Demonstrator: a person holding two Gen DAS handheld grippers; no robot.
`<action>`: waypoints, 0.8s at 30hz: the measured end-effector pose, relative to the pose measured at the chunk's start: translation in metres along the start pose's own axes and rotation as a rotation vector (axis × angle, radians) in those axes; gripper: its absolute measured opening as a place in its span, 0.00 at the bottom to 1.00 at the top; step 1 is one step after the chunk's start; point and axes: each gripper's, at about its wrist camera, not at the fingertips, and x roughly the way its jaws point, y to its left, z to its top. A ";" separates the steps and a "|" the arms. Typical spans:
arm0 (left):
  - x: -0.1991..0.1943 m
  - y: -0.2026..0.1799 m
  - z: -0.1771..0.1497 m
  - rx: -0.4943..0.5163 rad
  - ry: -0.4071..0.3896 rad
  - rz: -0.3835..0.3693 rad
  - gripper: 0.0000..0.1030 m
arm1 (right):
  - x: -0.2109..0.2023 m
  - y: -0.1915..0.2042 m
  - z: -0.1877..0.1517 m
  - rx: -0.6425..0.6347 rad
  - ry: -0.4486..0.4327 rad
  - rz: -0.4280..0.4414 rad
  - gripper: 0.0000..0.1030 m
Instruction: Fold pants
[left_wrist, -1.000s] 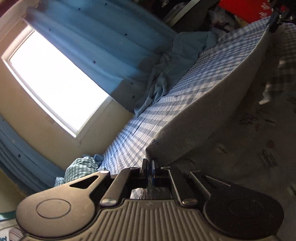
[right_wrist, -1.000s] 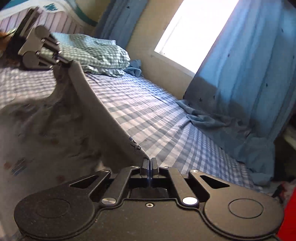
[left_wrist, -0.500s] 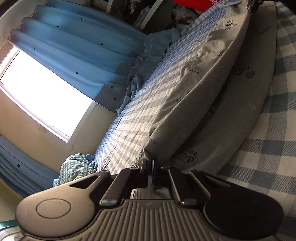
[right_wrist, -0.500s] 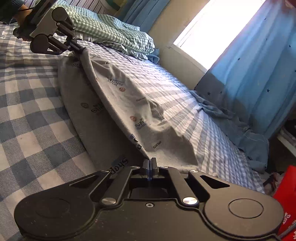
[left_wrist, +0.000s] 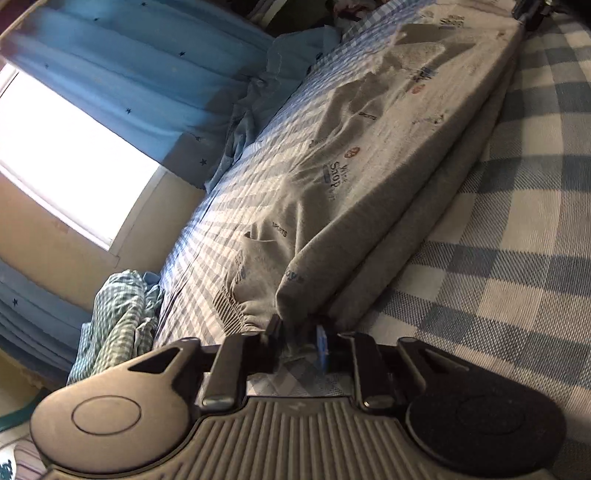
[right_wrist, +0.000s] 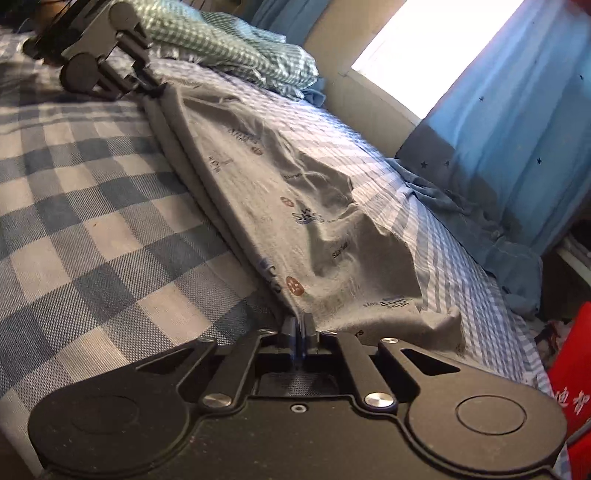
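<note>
Grey printed pants lie folded lengthwise on the checked bed sheet, one half laid over the other. My left gripper is at one end of the folded edge. Its jaws are opening, with the cloth corner loose between them. The right gripper is at the other end of the pants. Its fingers still look pinched on the edge as the jaws start opening. Each gripper also shows in the other view: the left gripper at top left, the right gripper at top right.
A green checked pillow lies at the head of the bed. A crumpled blue garment lies along the far side under blue curtains and a bright window. A red bag stands past the bed's foot. Bare sheet lies on the near side.
Both grippers came down and drew the lifted pants edge over onto the bed, so the pants now lie flat and doubled. The left jaws have parted; the right fingers look unchanged.
</note>
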 end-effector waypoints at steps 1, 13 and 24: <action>-0.003 0.004 0.002 -0.040 0.009 0.001 0.46 | -0.006 -0.006 -0.003 0.031 -0.009 -0.007 0.31; -0.058 -0.053 0.152 -0.343 -0.219 -0.176 1.00 | -0.073 -0.125 -0.105 0.513 -0.014 -0.275 0.99; -0.031 -0.173 0.299 -0.189 -0.238 -0.340 0.77 | -0.010 -0.281 -0.137 0.733 0.070 -0.228 0.99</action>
